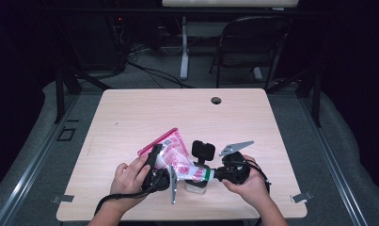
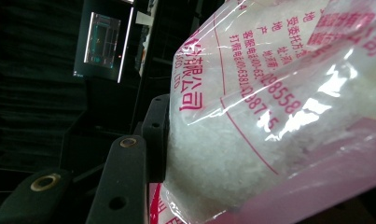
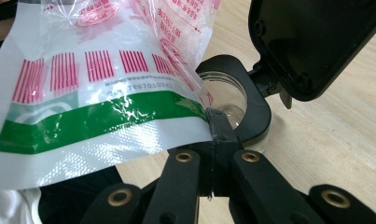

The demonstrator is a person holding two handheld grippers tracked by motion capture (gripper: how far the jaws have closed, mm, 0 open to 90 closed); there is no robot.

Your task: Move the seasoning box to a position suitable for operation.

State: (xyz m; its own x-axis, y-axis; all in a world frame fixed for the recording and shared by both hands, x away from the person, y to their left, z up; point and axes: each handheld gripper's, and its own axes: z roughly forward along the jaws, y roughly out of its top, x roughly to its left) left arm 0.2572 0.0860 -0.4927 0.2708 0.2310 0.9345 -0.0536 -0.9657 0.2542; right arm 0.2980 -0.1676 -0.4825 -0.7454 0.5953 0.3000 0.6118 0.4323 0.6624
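My left gripper clamps the plastic bag of white granules, its long axis slanting down toward my right gripper, which pinches the green-striped end over the open jar on the table.

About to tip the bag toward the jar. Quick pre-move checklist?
1. Right gripper clamped on the bag edge: ok, jaws shut on the green-striped end.
2. Left gripper holding the bag's filled part: ok, a jaw presses the plastic in the left gripper view.
3. Jar lid flipped open: ok.
4. Bag corner over the jar mouth: ok, it sits at the black rim.
5. Bag corner cut open: cannot tell.
6. Jar upright on the table: ok, in the high view.
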